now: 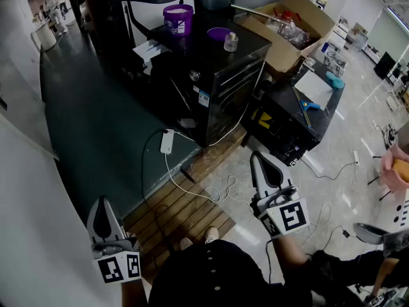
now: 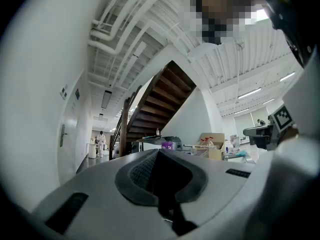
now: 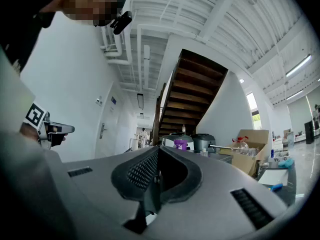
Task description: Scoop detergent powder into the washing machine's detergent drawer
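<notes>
Black, front-loading washing machine (image 1: 217,88) stands well apart from the person, across the floor; its detergent drawer cannot be made out from here. On its top sits a purple plastic tub (image 1: 178,19), probably the powder. The left gripper (image 1: 100,200) and the right gripper (image 1: 258,155) are both held level, jaws together on nothing. The task looks not yet begun: the next move calls for walking up and opening the drawer. A blue-and-white sticker (image 1: 203,98) on the machine's front is too small to read.

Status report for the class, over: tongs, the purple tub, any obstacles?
Left tongs and right tongs shut, empty. Purple tub on washing machine, untouched, far ahead. Power strip on floor between.
</notes>
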Demonstrator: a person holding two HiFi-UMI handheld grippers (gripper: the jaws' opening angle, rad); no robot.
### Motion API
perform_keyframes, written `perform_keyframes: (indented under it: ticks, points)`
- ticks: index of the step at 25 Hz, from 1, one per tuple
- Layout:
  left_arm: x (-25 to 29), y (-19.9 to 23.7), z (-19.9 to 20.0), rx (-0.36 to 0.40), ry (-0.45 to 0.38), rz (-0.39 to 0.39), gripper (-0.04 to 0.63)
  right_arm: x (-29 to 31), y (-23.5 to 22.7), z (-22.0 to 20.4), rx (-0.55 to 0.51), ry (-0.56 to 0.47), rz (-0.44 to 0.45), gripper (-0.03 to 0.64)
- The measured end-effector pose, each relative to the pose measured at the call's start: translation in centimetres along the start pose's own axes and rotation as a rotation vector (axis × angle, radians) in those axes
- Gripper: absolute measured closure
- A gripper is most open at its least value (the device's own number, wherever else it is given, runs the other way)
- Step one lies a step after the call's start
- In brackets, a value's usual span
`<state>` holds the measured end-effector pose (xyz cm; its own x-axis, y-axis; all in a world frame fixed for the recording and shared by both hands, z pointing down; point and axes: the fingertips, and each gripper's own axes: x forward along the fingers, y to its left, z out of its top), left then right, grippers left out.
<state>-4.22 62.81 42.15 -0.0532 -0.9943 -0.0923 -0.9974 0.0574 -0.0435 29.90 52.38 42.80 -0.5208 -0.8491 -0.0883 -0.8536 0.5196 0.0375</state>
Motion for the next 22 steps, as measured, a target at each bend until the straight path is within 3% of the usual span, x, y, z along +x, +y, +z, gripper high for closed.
perform_keyframes:
  ticks: [17, 20, 22]
  points:
    - [0.2, -0.8, -1.0, 0.013, 0.026, 0.032, 0.580, 0.4, -0.9, -1.5, 0.033, -0.009, 0.023, 0.586]
    - [0.4, -0.8, -0.9, 0.018, 0.029, 0.053, 0.580, 1.0, -1.2, -1.8, 0.052, -0.006, 0.051, 0.437]
    - [0.7, -0.9, -0.8, 0.019, 0.030, 0.068, 0.580, 1.5, -1.5, -1.9, 0.053, -0.007, 0.063, 0.436]
